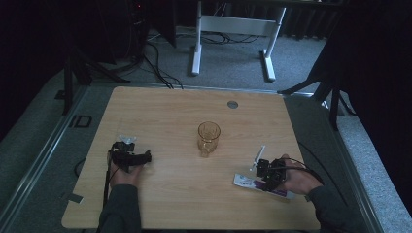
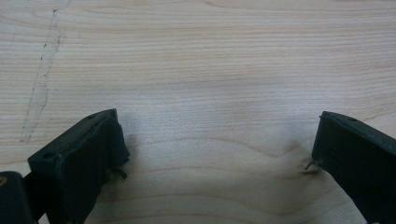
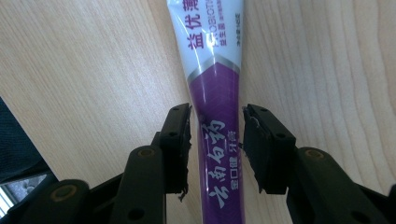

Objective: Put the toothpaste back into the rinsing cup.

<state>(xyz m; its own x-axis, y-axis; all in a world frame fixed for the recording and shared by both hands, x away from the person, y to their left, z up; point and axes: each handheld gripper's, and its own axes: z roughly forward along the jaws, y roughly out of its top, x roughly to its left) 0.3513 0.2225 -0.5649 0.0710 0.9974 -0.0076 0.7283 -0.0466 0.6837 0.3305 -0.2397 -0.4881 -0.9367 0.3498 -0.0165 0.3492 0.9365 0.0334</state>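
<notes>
Right hand-held gripper [image 3: 215, 140]: jaws part-way apart, straddling a purple-and-white toothpaste tube [image 3: 215, 93] that lies flat on the bench [image 1: 170, 116]. A sliver of wood shows between each pad and the tube's sides, so I judge the pads not yet pressing; the grasp is lined up but not completed. In the high view the tube [image 1: 245, 181] sits directly beneath this hand-held gripper [image 1: 266, 174], with a slim white toothbrush-like item [image 1: 258, 158] just beyond its jaws.

Left hand-held gripper [image 2: 215, 154]: jaws wide apart over bare wood, nothing between them. In the high view it [image 1: 144, 156] rests on the bench, with a crumpled clear wrapper [image 1: 126, 139] just behind it.

An amber glass [image 1: 209, 137] stands upright between the two hand-held grippers, well apart from each.

Judged progress: early. Closing, lifting and whatever follows remain.

Clearances: the near bench edge lies close behind the right hand-held gripper. Open wood lies ahead toward the glass.
</notes>
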